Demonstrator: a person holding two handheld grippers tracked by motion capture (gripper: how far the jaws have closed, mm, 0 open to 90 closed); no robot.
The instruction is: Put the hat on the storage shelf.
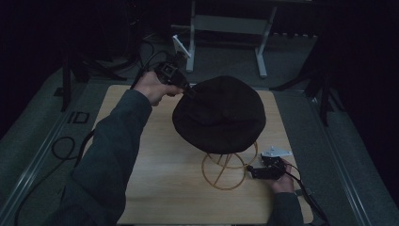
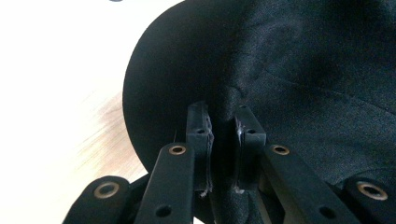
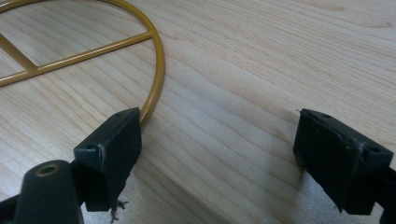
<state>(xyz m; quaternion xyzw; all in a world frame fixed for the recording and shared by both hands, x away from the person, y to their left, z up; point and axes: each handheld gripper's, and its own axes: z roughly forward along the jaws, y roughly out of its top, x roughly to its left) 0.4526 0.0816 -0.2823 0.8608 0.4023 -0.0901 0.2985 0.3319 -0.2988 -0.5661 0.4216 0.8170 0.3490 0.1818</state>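
A dark brown, near-black hat point(image 1: 220, 114) of plain woven cloth sits over a mustard-yellow wire stand point(image 1: 229, 170) on a pale, wood-grained table point(image 1: 155, 179). Both grippers, left point(image 1: 187, 89) and right point(image 1: 251, 170), are black with brass-coloured rivets; the sleeve point(image 1: 110, 150) is grey-green.

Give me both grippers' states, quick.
Left gripper: jaws closed on a fold of the dark hat.
Right gripper: jaws open, holding nothing, beside the yellow wire stand.
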